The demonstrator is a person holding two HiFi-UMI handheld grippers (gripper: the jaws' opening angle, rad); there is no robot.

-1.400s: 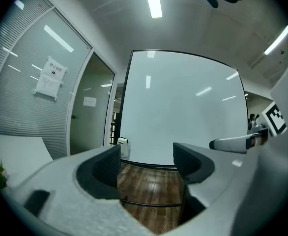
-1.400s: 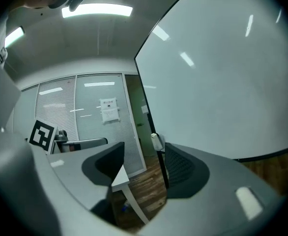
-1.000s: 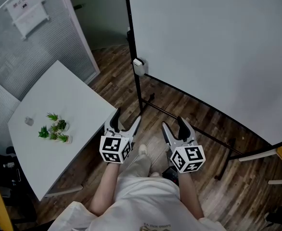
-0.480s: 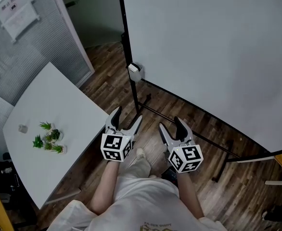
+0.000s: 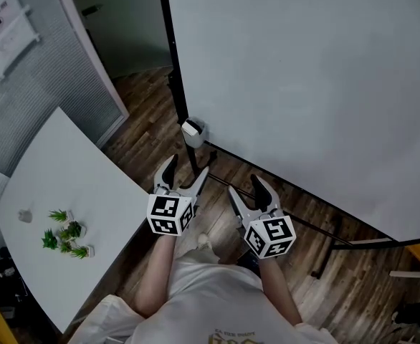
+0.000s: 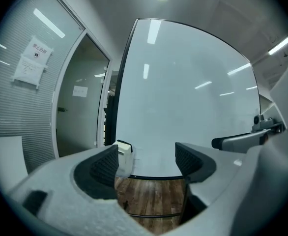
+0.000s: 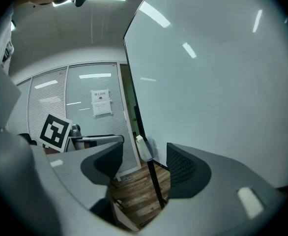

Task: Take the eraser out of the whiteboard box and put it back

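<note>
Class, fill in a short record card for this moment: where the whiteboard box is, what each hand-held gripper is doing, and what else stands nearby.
Whiteboard box: fixed at the lower left corner of the whiteboard
Left hand-held gripper: jaws apart, empty, short of the box
Right hand-held gripper: jaws apart, empty
Nearby: white table with small plants, at the left
Floor: wood planks

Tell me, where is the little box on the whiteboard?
In the head view, the little box hangs at the bottom left corner of the whiteboard, just ahead of the left gripper and above the wooden floor.
</note>
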